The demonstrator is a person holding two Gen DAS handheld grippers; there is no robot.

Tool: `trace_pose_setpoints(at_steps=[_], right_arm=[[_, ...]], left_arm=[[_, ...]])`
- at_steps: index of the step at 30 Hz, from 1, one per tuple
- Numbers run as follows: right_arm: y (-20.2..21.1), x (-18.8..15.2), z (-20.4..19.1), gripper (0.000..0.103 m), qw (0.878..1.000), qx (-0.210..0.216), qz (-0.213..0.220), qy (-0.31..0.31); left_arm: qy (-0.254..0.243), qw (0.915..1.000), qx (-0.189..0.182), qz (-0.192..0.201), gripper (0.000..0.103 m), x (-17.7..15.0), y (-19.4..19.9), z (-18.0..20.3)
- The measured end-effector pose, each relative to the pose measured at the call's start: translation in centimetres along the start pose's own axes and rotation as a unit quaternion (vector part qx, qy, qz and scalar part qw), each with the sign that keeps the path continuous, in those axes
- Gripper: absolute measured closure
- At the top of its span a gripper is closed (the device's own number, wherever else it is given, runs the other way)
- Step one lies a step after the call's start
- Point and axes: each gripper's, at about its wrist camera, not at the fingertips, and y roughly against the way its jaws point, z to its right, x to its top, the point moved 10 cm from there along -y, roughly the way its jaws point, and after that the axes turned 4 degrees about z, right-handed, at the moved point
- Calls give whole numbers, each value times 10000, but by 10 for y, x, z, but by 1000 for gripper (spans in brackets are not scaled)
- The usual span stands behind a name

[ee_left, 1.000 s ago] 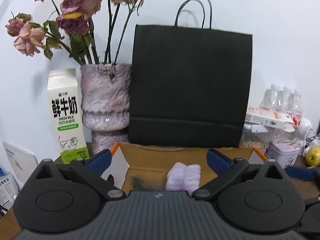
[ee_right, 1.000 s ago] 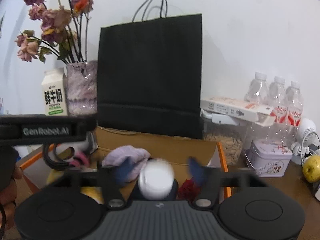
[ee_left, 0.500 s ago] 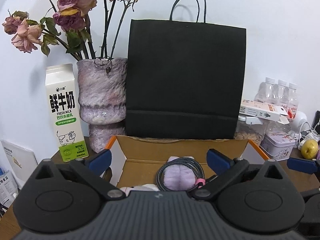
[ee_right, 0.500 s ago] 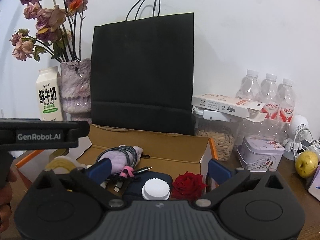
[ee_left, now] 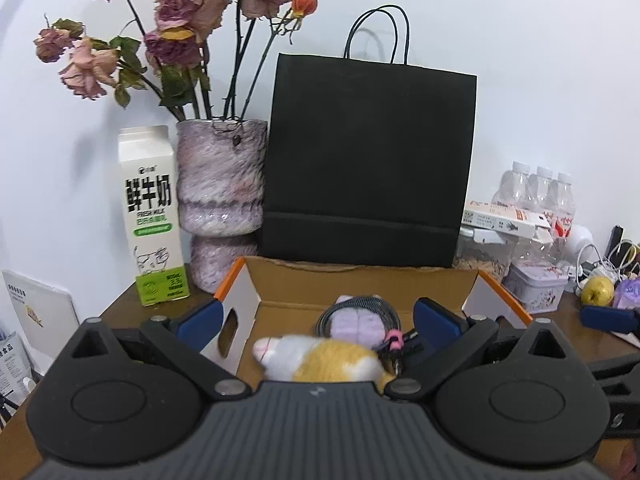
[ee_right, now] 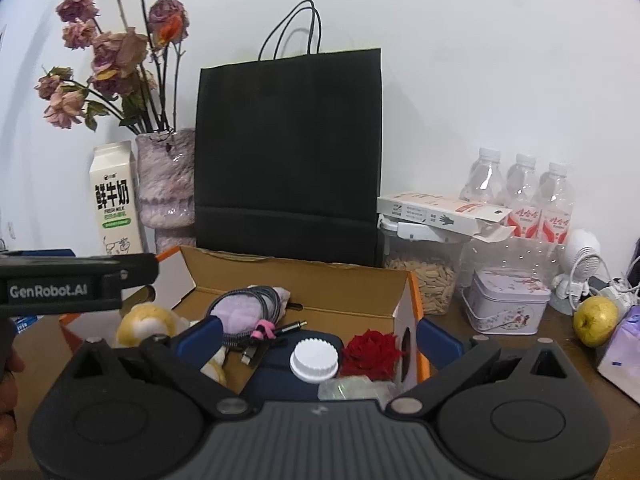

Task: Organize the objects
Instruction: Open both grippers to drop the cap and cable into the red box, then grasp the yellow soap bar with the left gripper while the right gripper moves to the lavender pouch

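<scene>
An open cardboard box (ee_left: 360,284) (ee_right: 304,284) with orange edges sits on the table. It holds a white-and-orange plush toy (ee_left: 320,358) (ee_right: 146,320), a purple fluffy item with a coiled grey cable (ee_left: 358,322) (ee_right: 244,308), a dark blue bottle with a white cap (ee_right: 314,358) and a red rose (ee_right: 370,350). My left gripper (ee_left: 318,318) is open and empty above the box's near side. My right gripper (ee_right: 318,338) is open and empty above the box, over the bottle and rose.
Behind the box stand a black paper bag (ee_left: 368,168), a purple vase of dried roses (ee_left: 222,184) and a milk carton (ee_left: 150,216). To the right are a seed jar (ee_right: 424,264), a tin (ee_right: 506,302), water bottles (ee_right: 520,192) and a yellow pear (ee_right: 594,320).
Both grippers have drawn back and up from the box. The right gripper opened and let go of the white-capped bottle, which now lies in the box. The plush toy has come into the left view.
</scene>
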Motion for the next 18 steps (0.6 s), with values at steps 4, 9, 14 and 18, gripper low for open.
trace_pose_setpoints(at_steps=[4, 9, 14, 18], right_arm=[[17, -7, 1, 0, 10000, -17, -5, 54], [36, -23, 2, 0, 9999, -41, -82, 95], [56, -40, 1, 0, 9997, -56, -170, 146], [72, -49, -2, 0, 9996, -55, -203, 182]], left_arm=[[-12, 10000, 3, -13, 0, -8, 17, -6], [-36, 9999, -21, -95, 0, -22, 35, -10], [-104, 9998, -49, -152, 0, -34, 53, -12], [-89, 9997, -59, -234, 0, -45, 66, -16]])
